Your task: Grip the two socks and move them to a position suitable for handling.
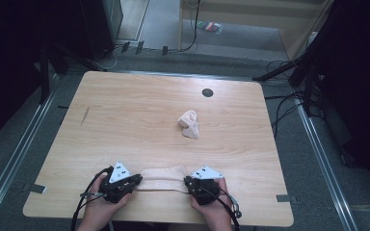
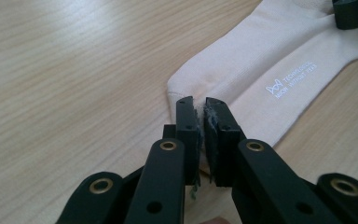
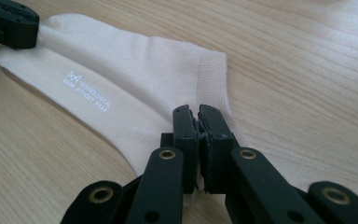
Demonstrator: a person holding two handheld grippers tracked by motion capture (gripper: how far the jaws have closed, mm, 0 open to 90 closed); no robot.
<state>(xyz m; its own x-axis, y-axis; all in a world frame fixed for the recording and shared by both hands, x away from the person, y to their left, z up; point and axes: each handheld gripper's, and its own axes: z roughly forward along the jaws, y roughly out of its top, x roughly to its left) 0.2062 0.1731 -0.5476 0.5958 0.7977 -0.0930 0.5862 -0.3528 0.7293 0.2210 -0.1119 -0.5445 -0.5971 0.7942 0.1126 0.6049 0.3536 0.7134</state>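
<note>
Hand-held gripper (image 3: pixel 198 112) pinches sock (image 3: pixel 135 93) printed "TECHNOLOGICAL".

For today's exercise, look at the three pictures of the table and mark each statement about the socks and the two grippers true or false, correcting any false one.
1. The flat sock lies stretched between the left gripper and the right gripper. True.
2. The left gripper's jaws stand wide open above the sock. False: they are closed on one end of the sock.
3. White lettering is printed on the flat sock. True.
4. The second sock is laid out flat beside the first. False: it lies crumpled farther up the table, apart from the flat one.
5. The right gripper's jaws are closed at the ribbed cuff end of the sock. True.
</note>
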